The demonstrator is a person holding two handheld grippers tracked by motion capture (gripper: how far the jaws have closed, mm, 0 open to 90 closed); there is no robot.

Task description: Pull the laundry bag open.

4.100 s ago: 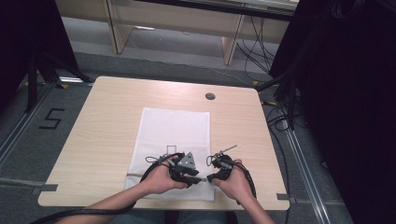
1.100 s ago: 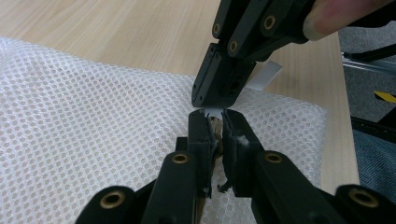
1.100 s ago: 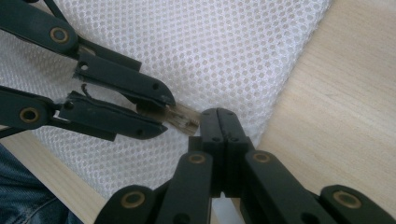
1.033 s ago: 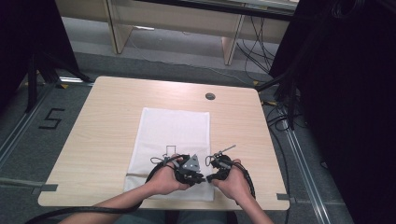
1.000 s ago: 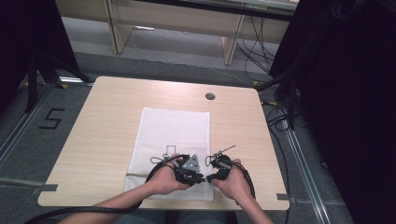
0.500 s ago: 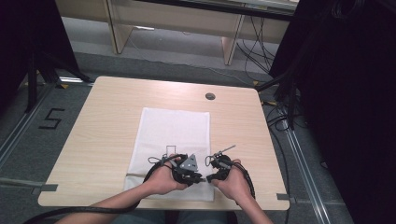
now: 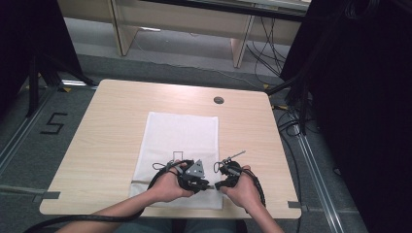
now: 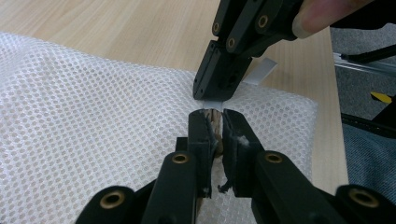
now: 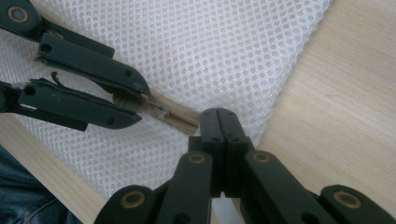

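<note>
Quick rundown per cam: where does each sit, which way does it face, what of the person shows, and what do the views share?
High view: fixed above the person's side, facing forward and down on the table; both forearms enter from the bottom, left gripper beside right gripper, on the white mesh bag.
Left gripper view: rides the left gripper, looking along its jaws at the zipper between them; a fingertip shows top right.
Right gripper view: rides the right gripper, looking down its closed jaws at the bag's edge.
Shared: the mesh bag, and each gripper view shows the other gripper.

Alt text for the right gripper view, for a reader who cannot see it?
The right gripper is shut on the end of a zipper in a white mesh bag on a wooden table. The left gripper pinches the zipper pull.
</note>
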